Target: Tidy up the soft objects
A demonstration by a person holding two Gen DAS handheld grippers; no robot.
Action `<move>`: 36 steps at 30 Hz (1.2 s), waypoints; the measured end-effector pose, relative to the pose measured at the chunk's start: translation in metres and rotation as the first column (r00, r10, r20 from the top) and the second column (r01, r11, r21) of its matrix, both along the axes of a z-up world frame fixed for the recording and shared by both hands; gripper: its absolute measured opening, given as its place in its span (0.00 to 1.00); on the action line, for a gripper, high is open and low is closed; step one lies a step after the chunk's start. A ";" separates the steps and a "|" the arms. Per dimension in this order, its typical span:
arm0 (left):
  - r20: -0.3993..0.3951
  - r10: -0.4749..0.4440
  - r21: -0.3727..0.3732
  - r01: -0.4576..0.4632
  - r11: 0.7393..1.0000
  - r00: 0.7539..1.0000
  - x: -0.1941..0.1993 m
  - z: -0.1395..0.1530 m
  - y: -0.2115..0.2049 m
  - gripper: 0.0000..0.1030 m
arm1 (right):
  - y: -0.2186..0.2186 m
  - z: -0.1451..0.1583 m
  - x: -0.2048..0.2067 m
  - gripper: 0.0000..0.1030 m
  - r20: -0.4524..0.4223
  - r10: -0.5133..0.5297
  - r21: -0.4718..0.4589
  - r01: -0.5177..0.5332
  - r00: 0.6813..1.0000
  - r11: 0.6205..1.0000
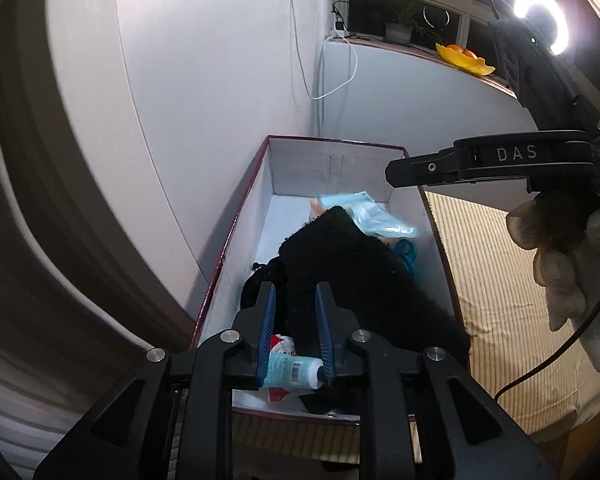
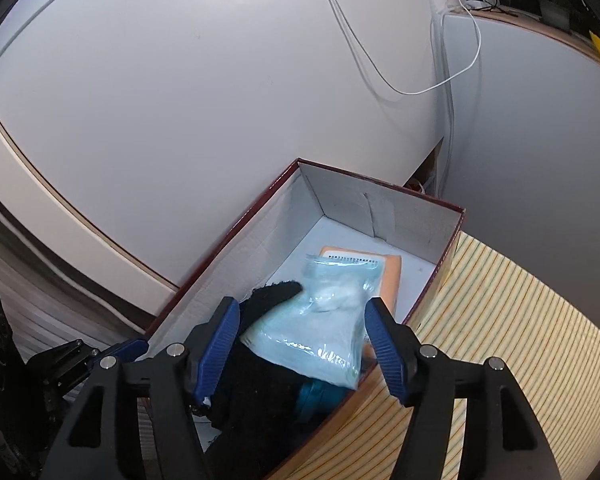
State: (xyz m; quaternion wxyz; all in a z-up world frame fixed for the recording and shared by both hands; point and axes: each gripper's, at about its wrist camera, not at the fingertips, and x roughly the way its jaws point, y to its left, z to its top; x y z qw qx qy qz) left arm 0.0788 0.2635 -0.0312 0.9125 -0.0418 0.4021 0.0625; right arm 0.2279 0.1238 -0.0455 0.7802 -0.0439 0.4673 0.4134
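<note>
A dark red box (image 1: 236, 236) with white inner walls (image 2: 236, 264) stands on a striped mat against the wall. Inside lies a black fleecy cloth (image 1: 356, 272) (image 2: 260, 384). A strip of it runs between the blue pads of my left gripper (image 1: 296, 324), whose jaws stand narrowly apart and do not seem to press it. A light blue plastic packet (image 2: 320, 324) (image 1: 372, 212) rests on the cloth, over an orange pack (image 2: 392, 276). My right gripper (image 2: 304, 348) hangs open above it, pads on either side without touching. From the left wrist, the right gripper (image 1: 396, 170) shows side-on in a gloved hand (image 1: 560, 264).
A pale blue tube with a barcode (image 1: 292, 372) and a teal item (image 1: 406, 254) (image 2: 316, 394) also lie in the box. The yellow striped mat (image 1: 500, 288) (image 2: 508, 320) spreads to the right. White walls close in behind and left. A ring light (image 1: 540, 20) and a yellow fruit dish (image 1: 464, 60) are on the sill.
</note>
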 end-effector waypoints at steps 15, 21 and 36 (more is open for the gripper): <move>0.095 0.075 -0.045 -0.071 0.996 0.993 -0.025 0.010 -0.003 0.66 | -0.043 0.006 -0.055 0.69 0.111 -0.004 0.028 0.001 0.994 1.000; 0.125 0.118 -0.064 -0.111 0.992 0.985 -0.045 0.009 -0.007 0.67 | -0.066 0.010 -0.089 0.72 0.178 -0.012 0.046 0.004 0.984 0.999; 0.219 0.223 -0.041 -0.219 0.975 0.950 -0.111 0.024 -0.029 0.70 | -0.118 0.010 -0.172 0.79 0.302 -0.094 0.075 0.074 0.949 0.994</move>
